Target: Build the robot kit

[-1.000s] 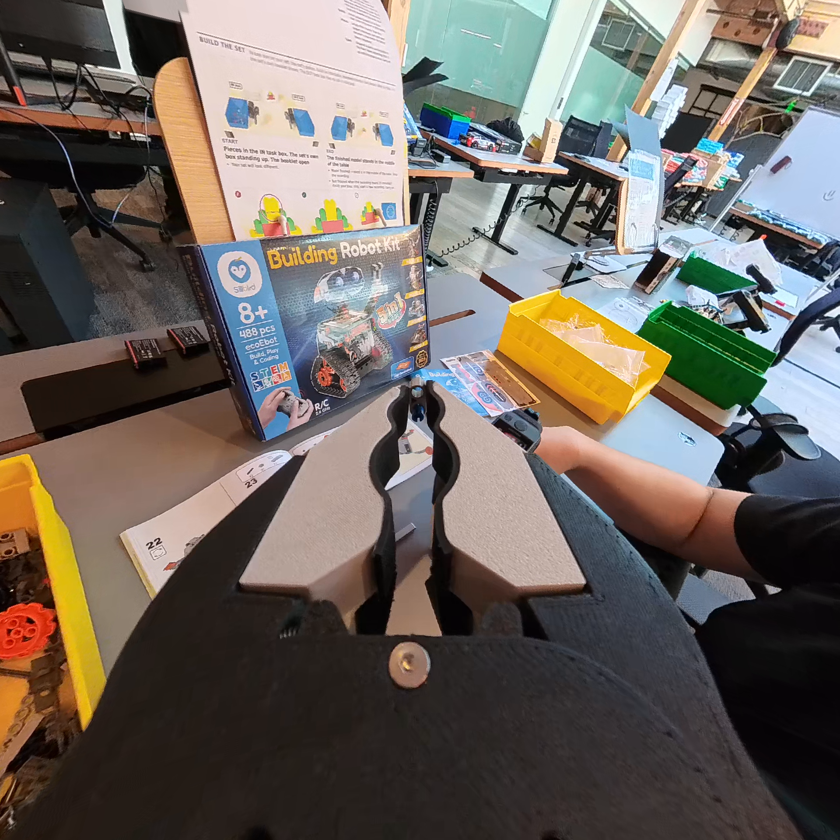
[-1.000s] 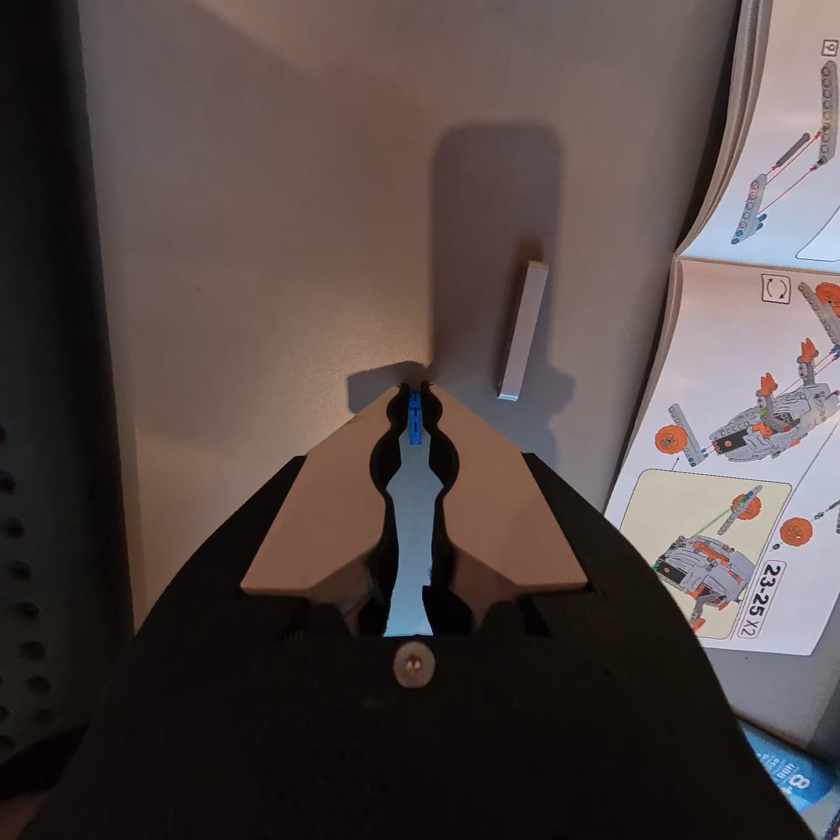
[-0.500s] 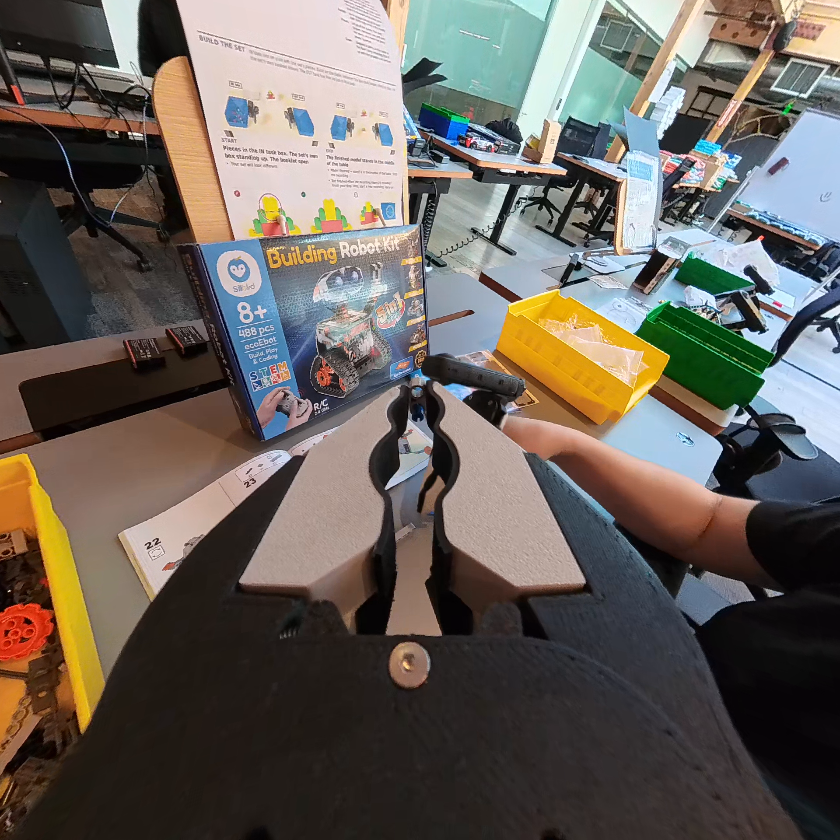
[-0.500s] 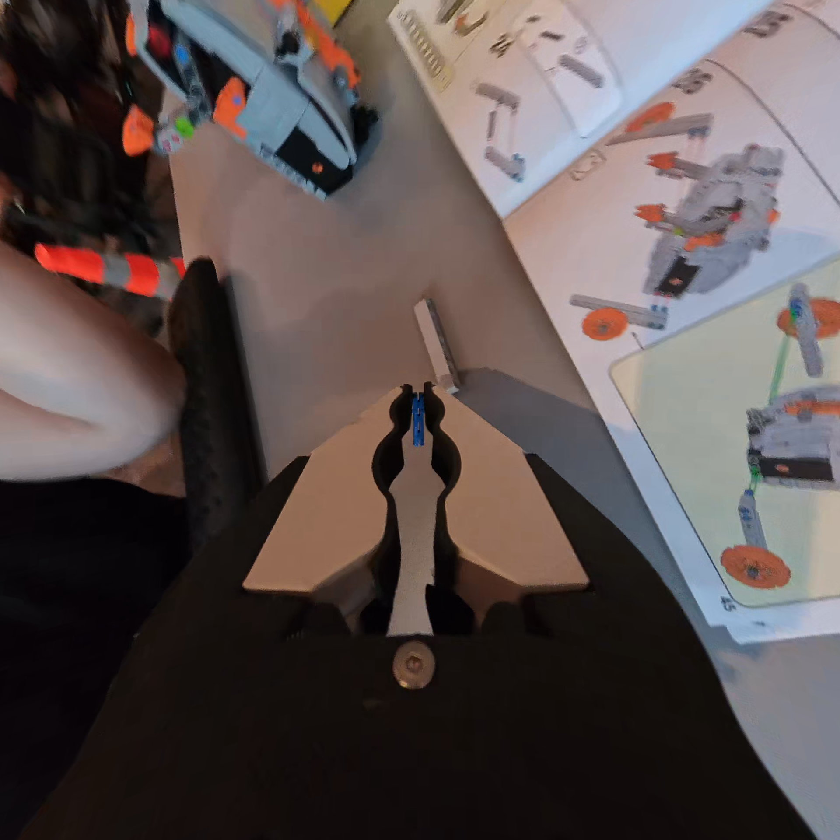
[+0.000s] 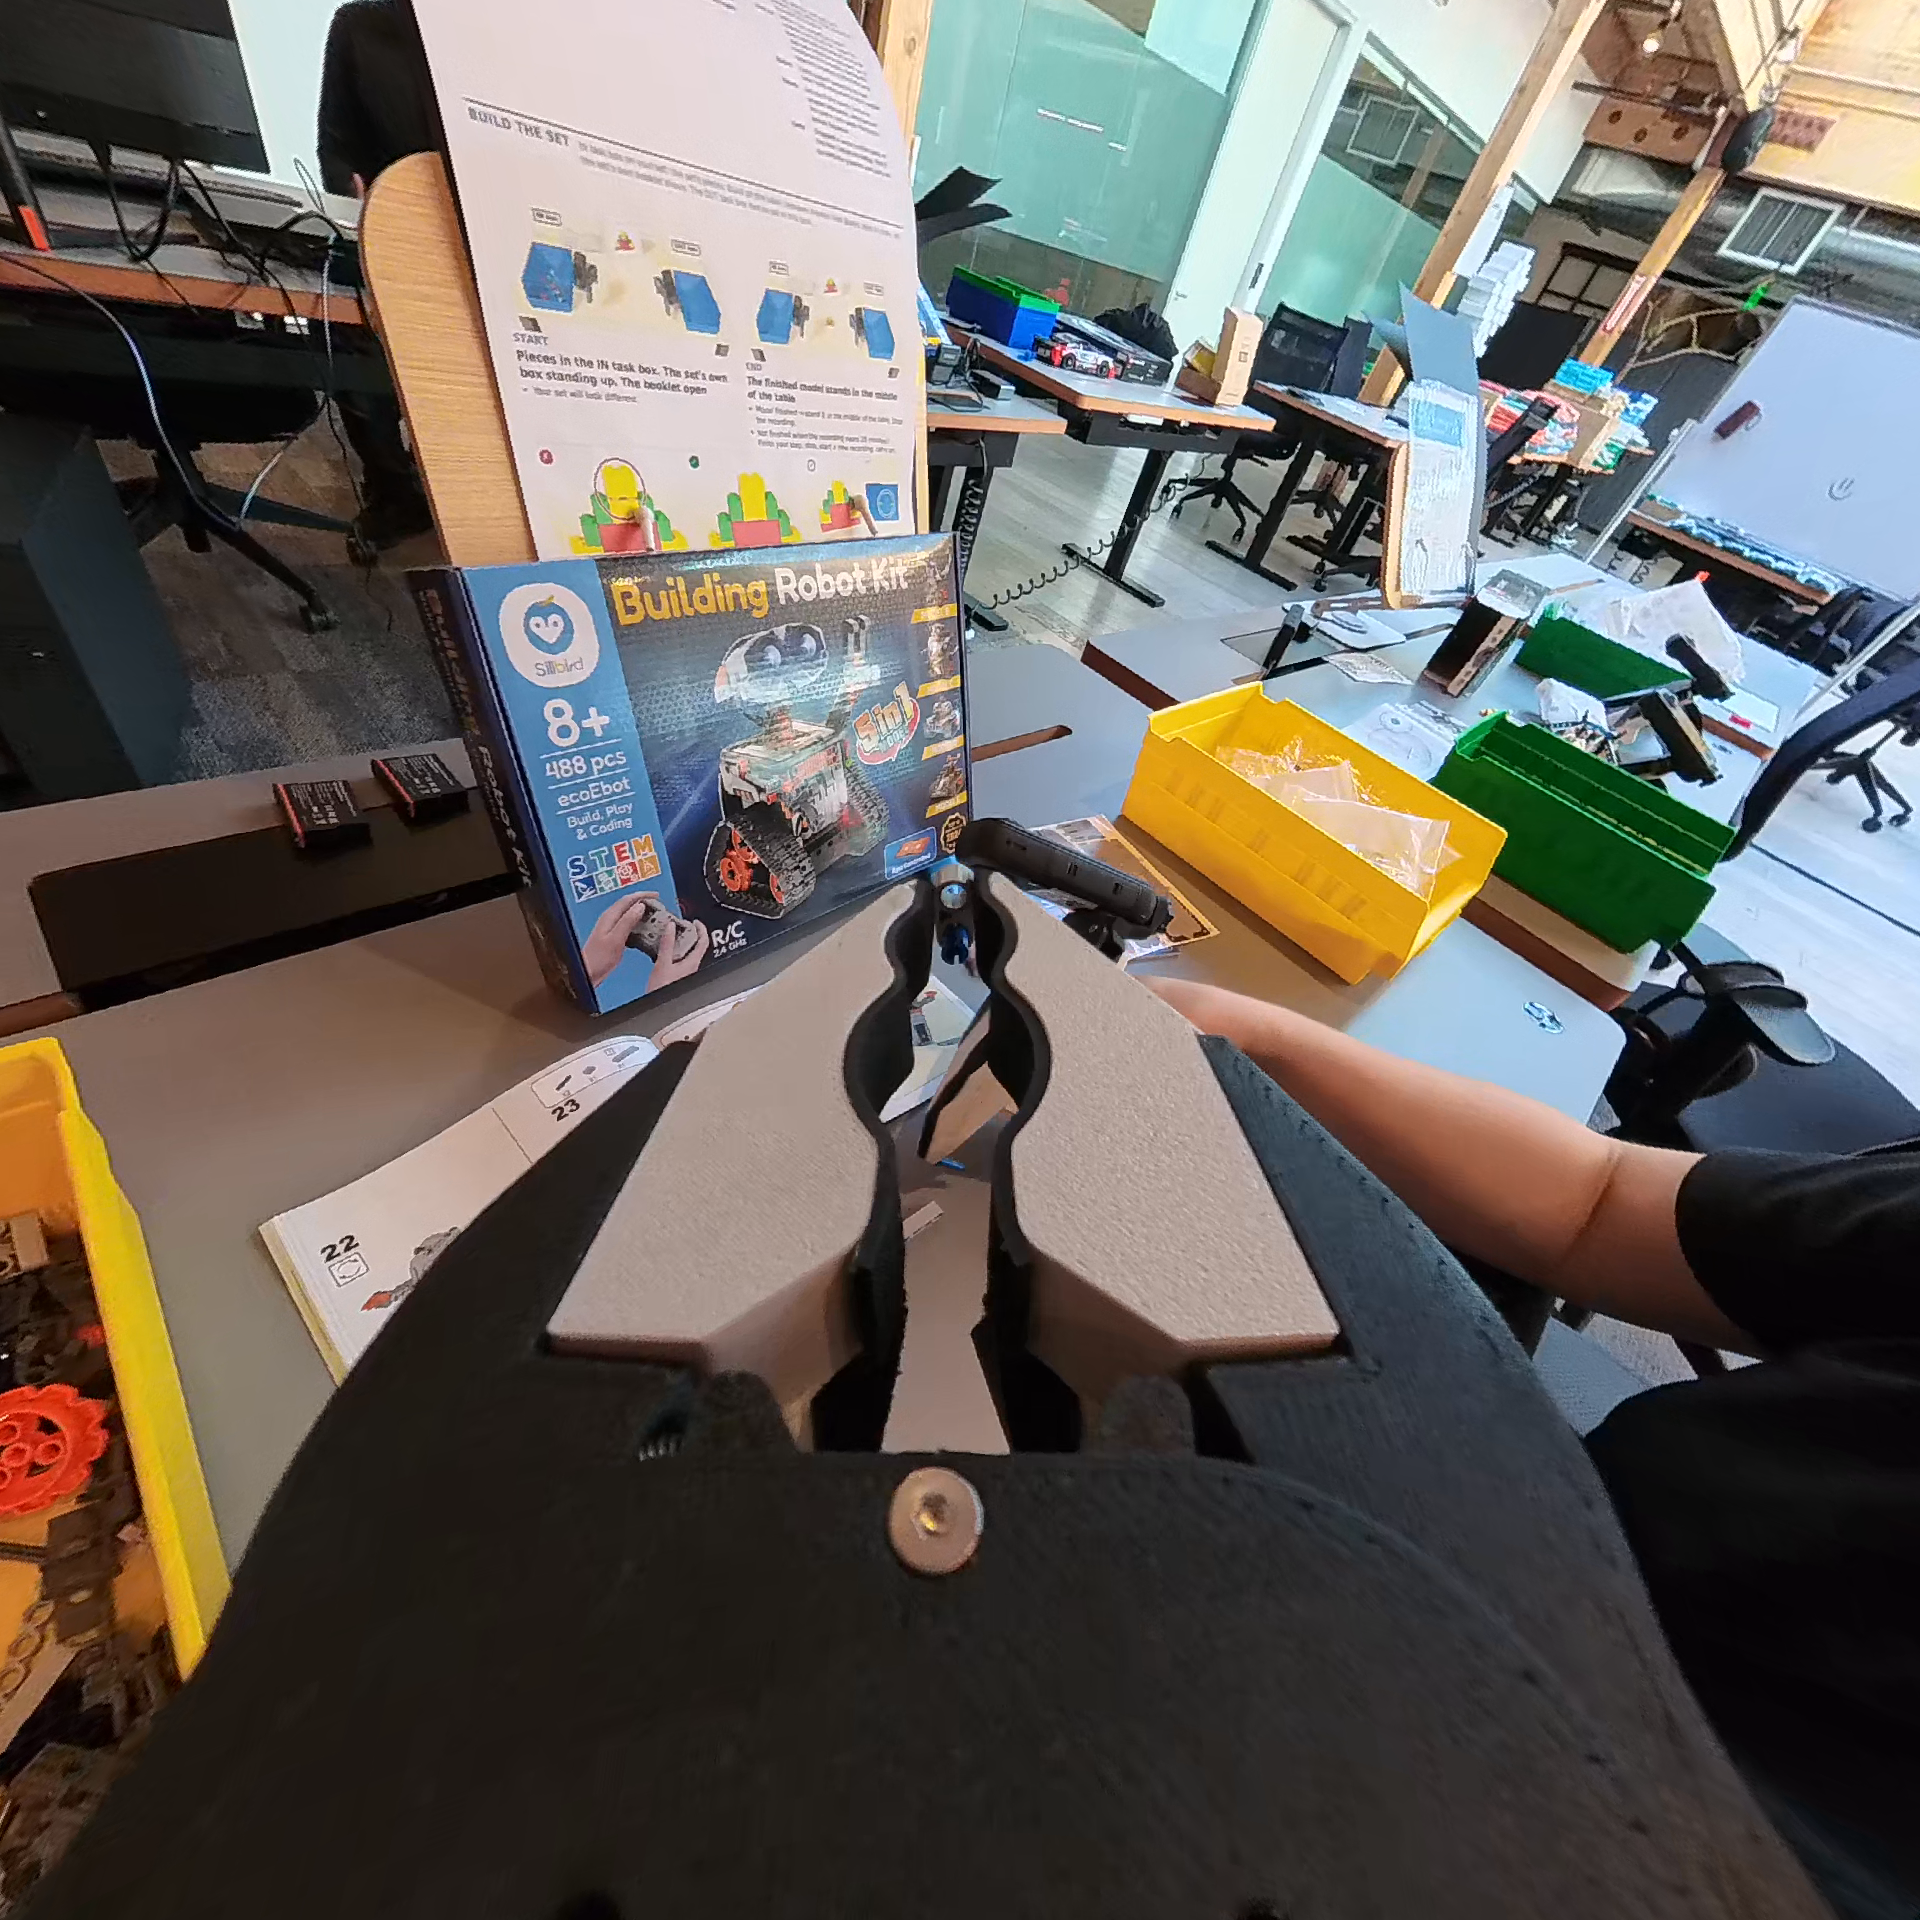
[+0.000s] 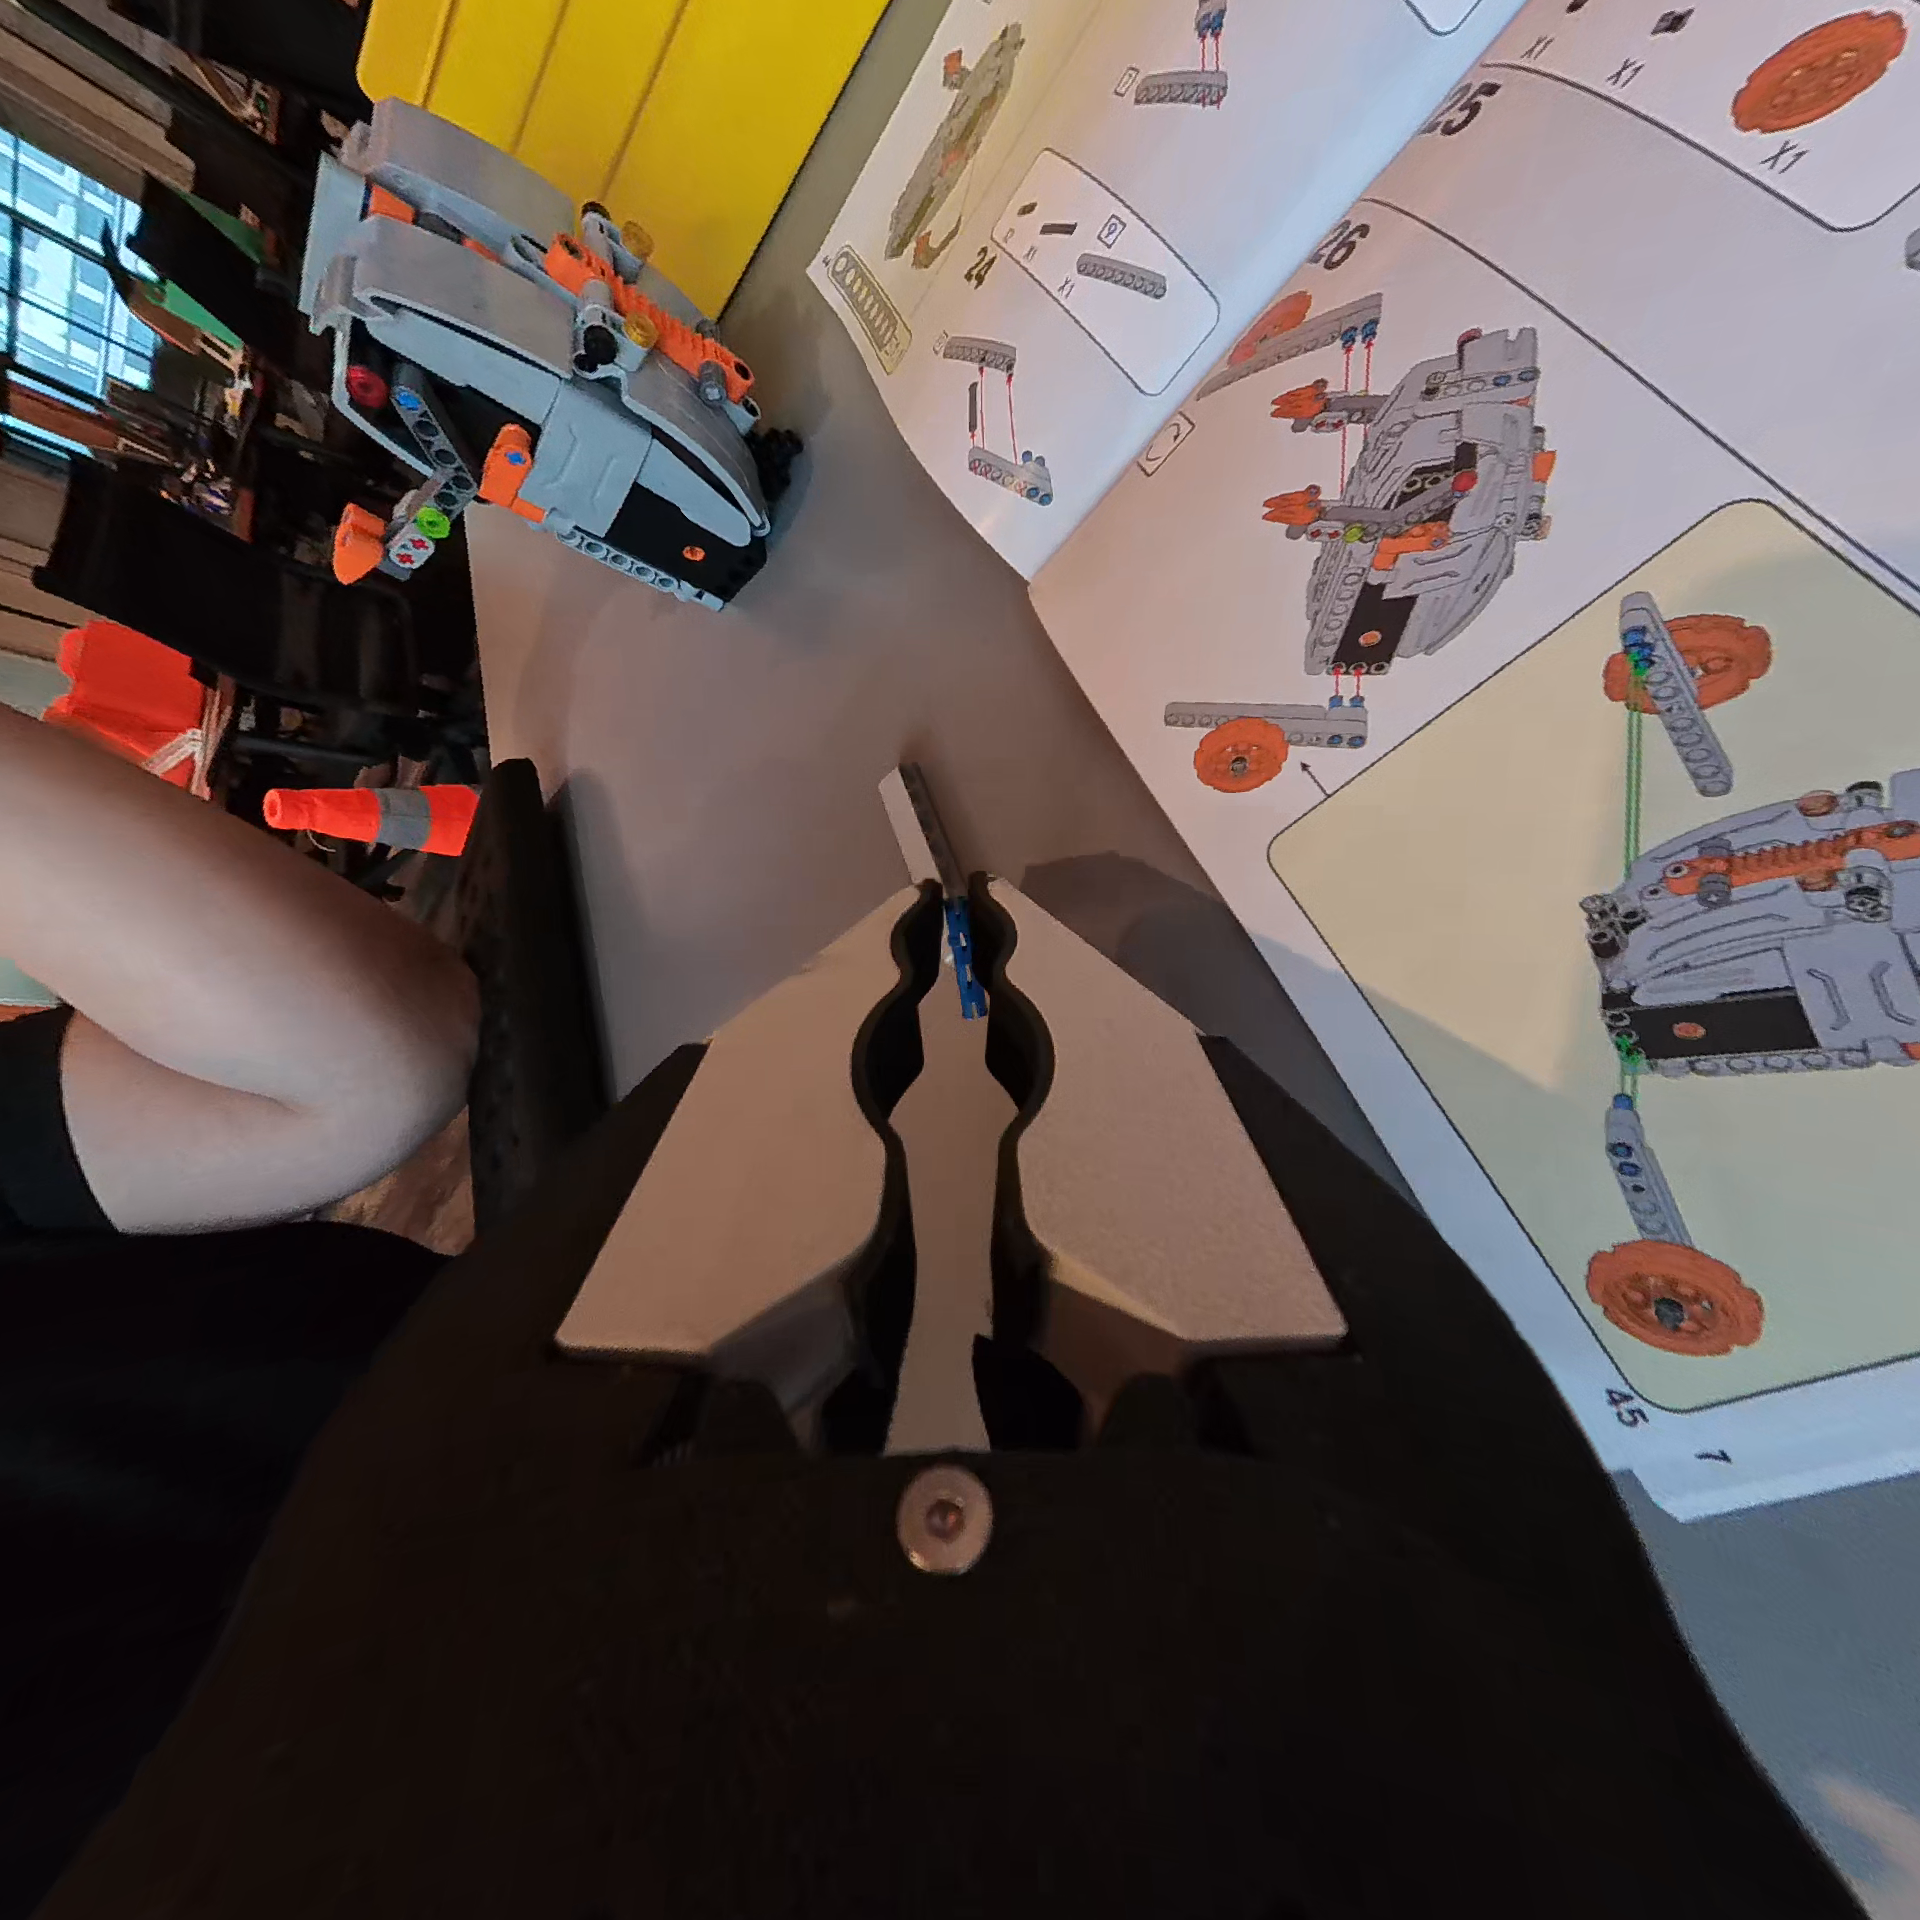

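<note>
My left gripper (image 5: 951, 896) is shut on a small blue and grey piece (image 5: 952, 928) and holds it above the grey table, in front of the kit box (image 5: 727, 758). My right gripper (image 6: 954, 896) is shut on a small blue pin (image 6: 965, 966). Its tips hang just above a thin grey beam (image 6: 928, 821) that lies flat on the table beside the open instruction booklet (image 6: 1455, 499). A partly built grey, black and orange model (image 6: 551, 416) lies farther off, next to a yellow bin (image 6: 623, 94). The right gripper's black body (image 5: 1070, 878) shows just beyond my left fingertips.
A yellow bin of loose parts (image 5: 135, 1299) stands at the left table edge. A yellow bin with plastic bags (image 5: 1247, 831) and a green bin (image 5: 1590, 842) stand at the right. A person's forearm (image 5: 1403, 1122) reaches across the table. A sheet on a wooden stand (image 5: 665, 270) rises behind the box. One gripper's finger ends stand about 30 centimeters off the other's.
My right gripper has swung from looking straight down at the table to a tilted view that shows the model and bin; it still grips the blue pin. My left gripper has barely moved.
</note>
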The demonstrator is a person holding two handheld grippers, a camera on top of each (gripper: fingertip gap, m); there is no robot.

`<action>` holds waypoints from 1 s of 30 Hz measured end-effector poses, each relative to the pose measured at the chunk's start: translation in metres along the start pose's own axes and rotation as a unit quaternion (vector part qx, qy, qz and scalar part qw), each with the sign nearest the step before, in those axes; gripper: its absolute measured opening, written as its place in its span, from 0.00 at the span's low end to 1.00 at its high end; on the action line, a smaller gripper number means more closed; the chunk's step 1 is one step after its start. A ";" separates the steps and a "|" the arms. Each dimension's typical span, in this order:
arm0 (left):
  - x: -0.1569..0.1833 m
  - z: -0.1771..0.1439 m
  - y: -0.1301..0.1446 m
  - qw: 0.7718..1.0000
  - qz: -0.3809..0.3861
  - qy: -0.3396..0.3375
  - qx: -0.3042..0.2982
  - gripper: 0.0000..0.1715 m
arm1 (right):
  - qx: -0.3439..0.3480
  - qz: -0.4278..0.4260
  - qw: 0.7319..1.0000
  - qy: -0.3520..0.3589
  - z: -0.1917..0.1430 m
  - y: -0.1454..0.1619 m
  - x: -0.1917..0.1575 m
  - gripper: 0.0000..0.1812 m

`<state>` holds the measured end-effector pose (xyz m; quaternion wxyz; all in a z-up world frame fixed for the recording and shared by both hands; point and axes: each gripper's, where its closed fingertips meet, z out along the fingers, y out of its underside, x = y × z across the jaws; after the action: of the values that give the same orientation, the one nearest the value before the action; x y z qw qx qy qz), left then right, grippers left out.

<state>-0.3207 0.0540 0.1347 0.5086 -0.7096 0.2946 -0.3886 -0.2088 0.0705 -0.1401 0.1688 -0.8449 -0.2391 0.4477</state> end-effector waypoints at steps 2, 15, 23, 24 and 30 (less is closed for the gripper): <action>0.000 0.000 0.000 1.000 0.000 0.001 -0.001 0.03 | 0.010 -0.002 1.000 -0.004 0.001 -0.004 -0.002 0.02; 0.015 0.012 -0.001 0.998 -0.005 0.058 -0.001 0.03 | 0.128 -0.047 0.991 0.002 -0.032 -0.044 -0.010 0.02; 0.046 0.032 -0.006 0.983 -0.038 0.178 0.012 0.03 | 0.211 -0.124 0.969 -0.014 -0.078 -0.074 -0.044 0.02; 0.051 0.035 -0.008 0.979 -0.046 0.200 0.017 0.03 | 0.226 -0.140 0.964 -0.017 -0.088 -0.078 -0.052 0.02; 0.077 0.050 -0.025 0.931 -0.126 0.338 0.057 0.03 | 0.330 -0.238 0.913 -0.022 -0.161 -0.098 -0.106 0.02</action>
<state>-0.2374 0.0239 0.1693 0.3653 -0.5370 0.3347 -0.6828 -0.1502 0.0810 0.0682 0.5340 -0.6495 -0.2751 0.4662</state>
